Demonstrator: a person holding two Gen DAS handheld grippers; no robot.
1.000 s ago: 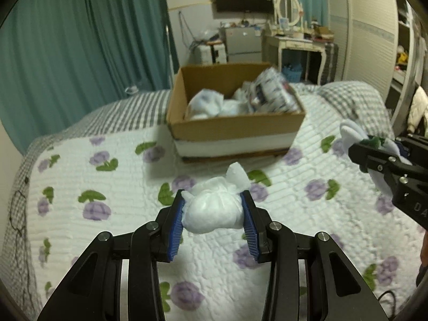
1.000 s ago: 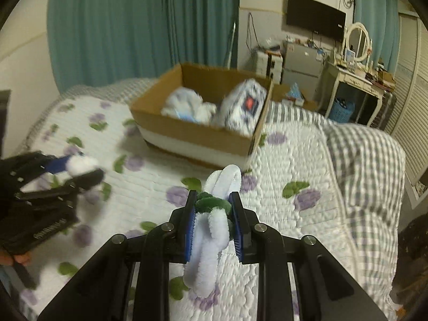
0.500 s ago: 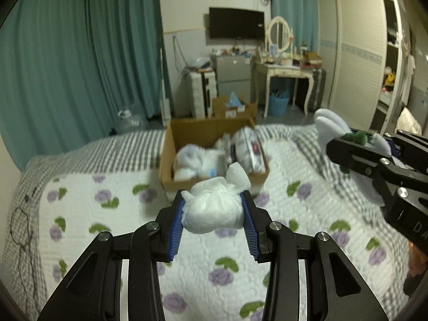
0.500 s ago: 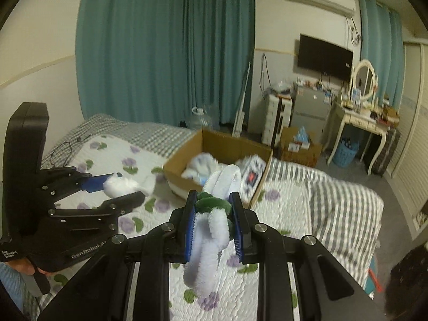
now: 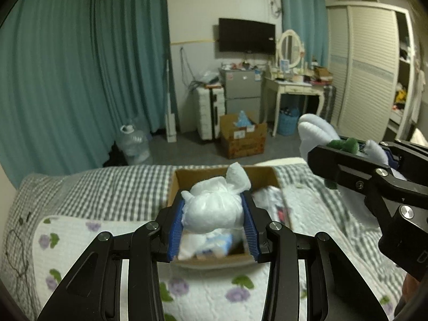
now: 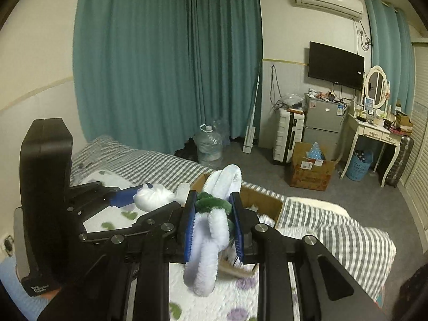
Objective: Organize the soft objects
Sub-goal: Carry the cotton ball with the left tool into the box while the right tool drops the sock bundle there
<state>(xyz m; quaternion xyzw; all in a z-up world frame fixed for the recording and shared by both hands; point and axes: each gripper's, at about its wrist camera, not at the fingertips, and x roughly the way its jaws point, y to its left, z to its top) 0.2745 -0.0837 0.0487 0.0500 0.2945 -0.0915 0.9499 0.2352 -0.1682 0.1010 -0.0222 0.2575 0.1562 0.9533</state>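
My left gripper is shut on a white knotted plastic bundle and holds it in the air over the near part of an open cardboard box on the bed. The box holds white soft bundles and a printed packet. My right gripper is shut on a white and green fuzzy chenille toy, raised beside the left one. The toy also shows in the left wrist view. The bundle also shows in the right wrist view.
The bed has a white quilt with purple flowers and a grey checked blanket. Beyond the bed are teal curtains, a water jug, a floor box, a dressing table and a wardrobe.
Both grippers have risen and moved forward towards the box, each keeping its grip. The box now sits directly below the left gripper's bundle.
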